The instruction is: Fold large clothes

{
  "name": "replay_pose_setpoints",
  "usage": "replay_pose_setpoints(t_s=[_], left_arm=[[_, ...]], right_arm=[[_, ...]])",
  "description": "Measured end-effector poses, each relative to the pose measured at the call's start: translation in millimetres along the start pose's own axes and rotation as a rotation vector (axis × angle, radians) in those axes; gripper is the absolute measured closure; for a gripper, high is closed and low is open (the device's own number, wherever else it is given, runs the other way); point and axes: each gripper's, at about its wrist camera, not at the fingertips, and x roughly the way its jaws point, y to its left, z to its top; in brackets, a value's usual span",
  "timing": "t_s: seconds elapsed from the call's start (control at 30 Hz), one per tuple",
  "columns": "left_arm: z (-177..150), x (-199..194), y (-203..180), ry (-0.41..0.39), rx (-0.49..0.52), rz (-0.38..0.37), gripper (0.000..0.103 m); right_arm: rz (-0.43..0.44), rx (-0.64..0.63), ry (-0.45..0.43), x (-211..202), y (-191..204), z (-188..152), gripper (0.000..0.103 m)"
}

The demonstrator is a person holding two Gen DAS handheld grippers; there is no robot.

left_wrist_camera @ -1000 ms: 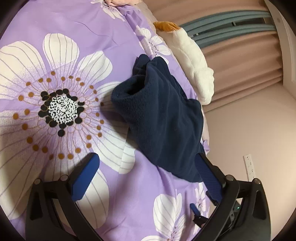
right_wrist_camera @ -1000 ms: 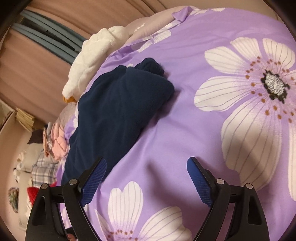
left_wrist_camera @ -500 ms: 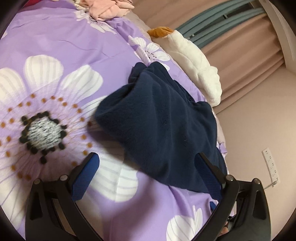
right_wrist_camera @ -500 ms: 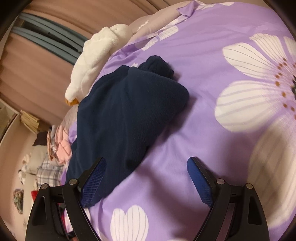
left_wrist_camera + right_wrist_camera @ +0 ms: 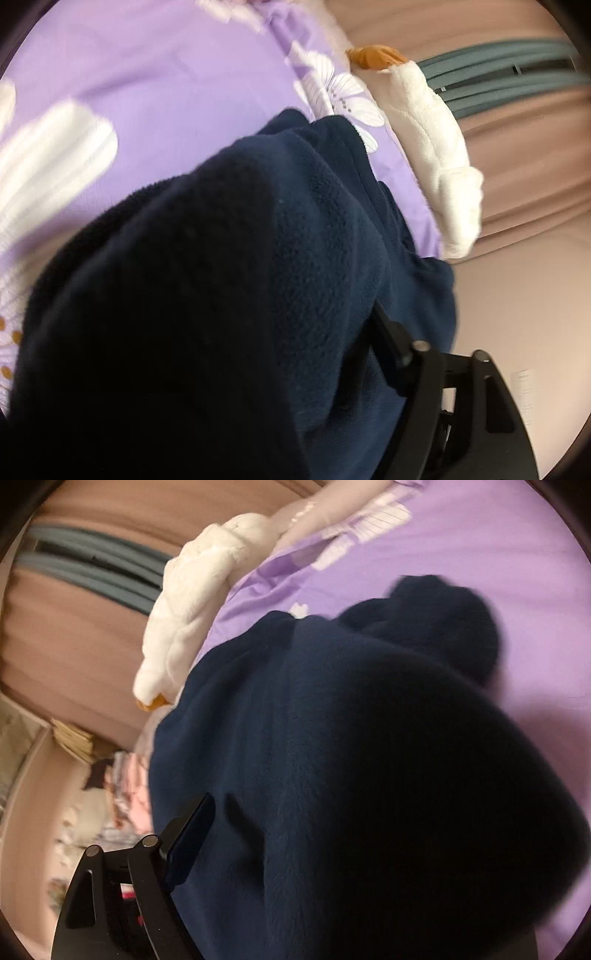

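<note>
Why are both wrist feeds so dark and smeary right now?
Left wrist: the navy fleece fills the frame close to the lens, shadowed and soft, and the purple floral duvet is motion-blurred. Right wrist: the same fleece blocks most of the view, its edges smeared; fisheye bends the curtain.

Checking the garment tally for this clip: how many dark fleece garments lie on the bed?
1: the navy fleece on the purple floral bedspread, beside the white plush toy.

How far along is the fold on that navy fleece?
Done: the navy fleece garment already lies bunched in a partly folded bundle on the purple floral bedspread. In hand: both tools have just been closing, with fleece between their fingers; whether they grip it is unclear. Left: lifting, the final fold, and flattening.
</note>
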Motion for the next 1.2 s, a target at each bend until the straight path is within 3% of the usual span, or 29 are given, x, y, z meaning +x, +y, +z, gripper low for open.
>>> replay_pose_setpoints(t_s=[0.03,0.13,0.23,0.3,0.4,0.53,0.67,0.77,0.83,0.9,1.0,1.2], left_arm=[[-3.9,-0.7,-5.1,-0.025,0.043,0.036,0.038],[-15.2,-8.6,-18.3,-0.083,0.145,0.118,0.048],[-17.1,-27.3,-14.2,-0.069,0.119,0.092,0.059],[-21.3,-39.9,-17.2,-0.071,0.148,0.087,0.060],[-31.0,-60.8,-23.2,-0.090,0.190,0.099,0.061],[-46.0,-93.5,-13.1,-0.079,0.198,0.043,0.061],[-72.3,-109.8,0.7,-0.052,0.246,0.063,0.060],[-83.7,-102.5,11.3,-0.017,0.246,0.104,0.055],[-79.6,-100.1,14.0,-0.002,0.237,0.098,0.050],[-77.0,-100.8,17.2,0.005,0.262,0.087,0.046],[-74.7,-103.6,26.4,0.030,0.299,0.111,0.034],[-69.8,-109.8,26.7,0.017,0.247,0.138,0.029]], right_arm=[[-0.019,-0.022,0.002,4.3,1.0,-0.8,0.047],[0.014,-0.024,0.011,-5.0,-3.3,-3.0,0.059],[0.097,0.031,0.049,-21.1,-11.6,-0.4,0.065],[0.113,0.000,0.044,-38.9,-5.0,-4.5,0.066],[0.124,-0.114,0.027,-76.3,16.7,-19.5,0.067],[0.211,-0.137,0.037,-123.6,17.2,-32.9,0.067],[0.106,-0.226,0.079,-143.0,6.5,-59.5,0.066],[0.008,-0.188,0.133,-134.7,-17.2,-68.4,0.063],[-0.007,-0.176,0.155,-134.7,-28.1,-70.8,0.059],[0.001,-0.178,0.155,-134.3,-30.5,-66.8,0.053],[-0.060,-0.188,0.143,-139.9,-34.2,-63.2,0.039],[-0.132,-0.164,0.066,-159.5,-34.5,-57.0,0.037]])
